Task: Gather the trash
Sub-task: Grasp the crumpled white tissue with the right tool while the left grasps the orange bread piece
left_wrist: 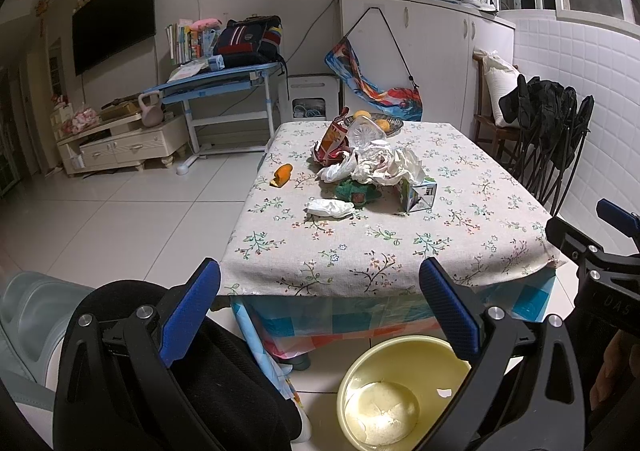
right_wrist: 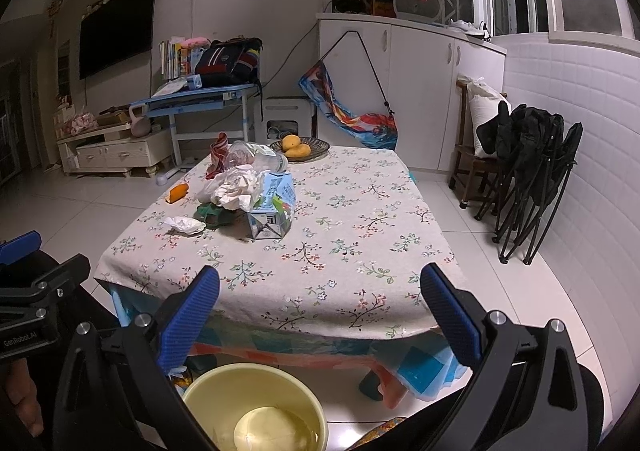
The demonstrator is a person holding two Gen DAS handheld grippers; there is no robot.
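left claw (left_wrist: 320,311) released | right claw (right_wrist: 320,315) released | trash pile (left_wrist: 372,167): crumpled white, mid-table (left_wrist: 460,235)

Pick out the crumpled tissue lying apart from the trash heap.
The small white tissue wad on the tablecloth, nearer the table's front edge; the other crumpled paper sits piled atop the heap.

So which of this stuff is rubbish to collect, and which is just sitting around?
For the job: crumpled tissue, pile of wrappers, milk carton, orange peel, yellow bin, both open tongs: left, right.

Just there: fruit plate, backpack, folded chairs, TV.
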